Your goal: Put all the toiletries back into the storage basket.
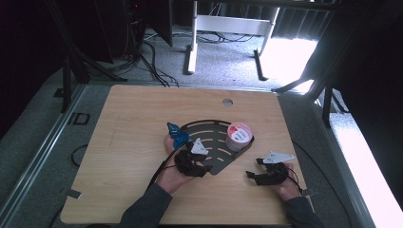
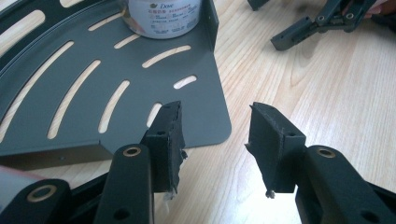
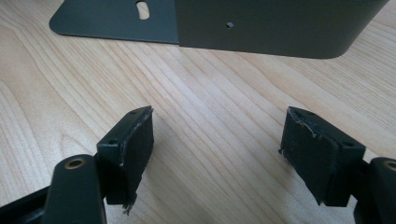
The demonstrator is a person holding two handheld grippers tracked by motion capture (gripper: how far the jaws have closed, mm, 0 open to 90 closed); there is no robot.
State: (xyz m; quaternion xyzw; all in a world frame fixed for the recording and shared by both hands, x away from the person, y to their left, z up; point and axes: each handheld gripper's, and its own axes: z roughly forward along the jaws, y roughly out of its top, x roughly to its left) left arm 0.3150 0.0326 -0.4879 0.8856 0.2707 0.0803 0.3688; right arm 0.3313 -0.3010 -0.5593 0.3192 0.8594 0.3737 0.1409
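A dark grey slotted corner tray (image 1: 209,129) lies mid-table, and a white Dove jar (image 1: 238,135) with a red-and-white lid stands in its right end. My left gripper (image 1: 205,167) is open at the tray's near corner. In the left gripper view, one jaw of that gripper (image 2: 215,116) hangs over the tray's corner (image 2: 201,112) and the other over bare wood, gripping nothing. The jar (image 2: 163,18) stands at the far wall. My right gripper (image 1: 253,167) is open low over the table, right of the tray. In its own view this gripper (image 3: 219,119) faces the tray's outer wall (image 3: 271,23).
A blue object (image 1: 177,134) sits by the left hand's fingers at the tray's left edge; what it is I cannot tell. The right gripper's jaw (image 2: 299,35) shows beyond the tray. The wooden table (image 1: 142,109) has a round hole (image 1: 227,102) near its far edge. Cables lie on the floor behind.
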